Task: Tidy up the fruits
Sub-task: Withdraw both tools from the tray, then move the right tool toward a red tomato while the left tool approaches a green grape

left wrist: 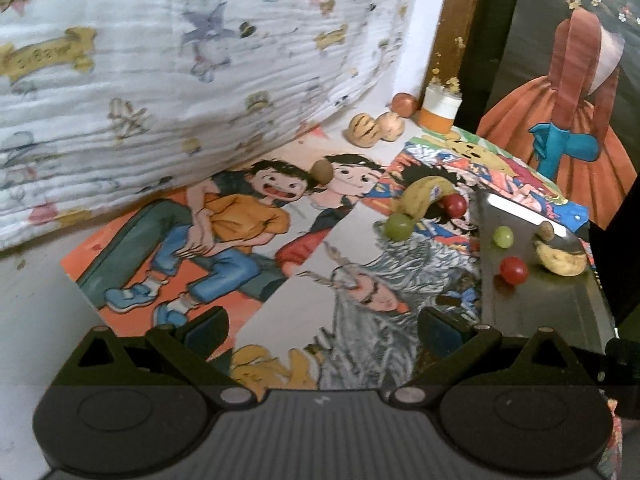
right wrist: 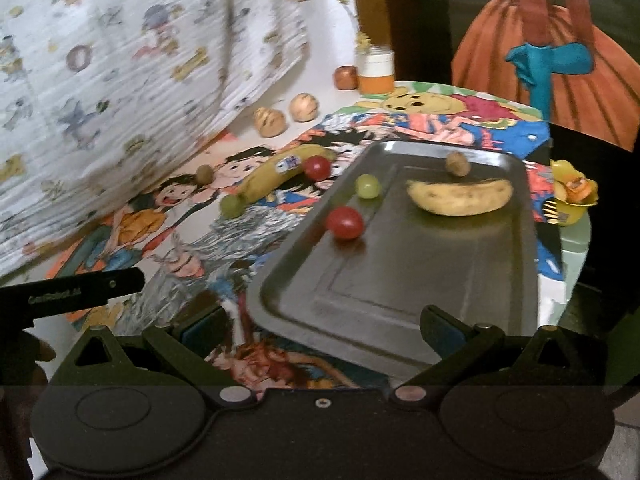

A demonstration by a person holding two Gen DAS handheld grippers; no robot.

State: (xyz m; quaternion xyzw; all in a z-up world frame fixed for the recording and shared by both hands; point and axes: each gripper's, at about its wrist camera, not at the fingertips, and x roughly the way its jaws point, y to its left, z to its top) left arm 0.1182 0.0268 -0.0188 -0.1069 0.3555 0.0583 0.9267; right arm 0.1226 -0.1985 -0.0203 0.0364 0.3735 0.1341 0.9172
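A metal tray [right wrist: 400, 288] [left wrist: 532, 304] holds a banana [right wrist: 460, 196], a red fruit [right wrist: 345, 222], a green grape [right wrist: 367, 186] and a small brown fruit [right wrist: 457, 163]. On the cartoon cloth beside the tray lie a second banana [right wrist: 280, 172] [left wrist: 424, 196], a red fruit [right wrist: 317, 167], a green grape [right wrist: 232, 205] and a brown fruit [right wrist: 205, 173] [left wrist: 322, 171]. My right gripper [right wrist: 320, 328] is open and empty over the tray's near edge. My left gripper [left wrist: 320, 328] is open and empty above the cloth, left of the tray.
Two tan striped fruits [right wrist: 272, 121] [right wrist: 305, 107], a reddish fruit [right wrist: 346, 77] and an orange-and-white jar [right wrist: 376, 68] stand at the back. A printed white cloth [left wrist: 160, 80] hangs at the left. A yellow toy [right wrist: 572, 192] sits right of the tray.
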